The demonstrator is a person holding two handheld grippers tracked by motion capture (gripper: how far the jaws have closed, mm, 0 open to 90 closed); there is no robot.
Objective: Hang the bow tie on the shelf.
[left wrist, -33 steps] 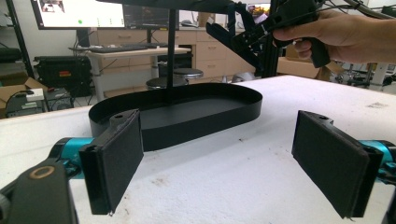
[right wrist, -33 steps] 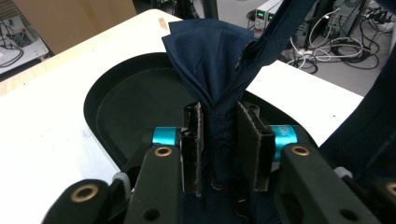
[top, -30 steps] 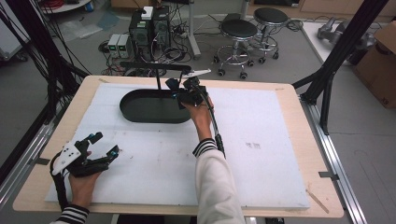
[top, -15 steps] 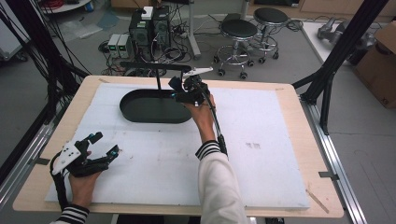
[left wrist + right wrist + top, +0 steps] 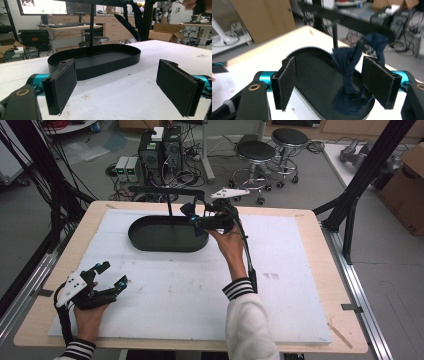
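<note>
Dark blue cloth (image 5: 352, 75) draped in black tray (image 5: 312, 75), just beyond wide-open right hand-held gripper (image 5: 337, 82).

This is a lab or research workroom. Computer towers (image 5: 160, 147) sit on the floor among tangled cables (image 5: 192, 170), with round stools (image 5: 272, 150) beside them and cardboard boxes (image 5: 407, 190) nearby. A black metal frame (image 5: 367, 167) surrounds the desk (image 5: 310, 220), and monitors (image 5: 41, 6) stand on a bench behind.
</note>
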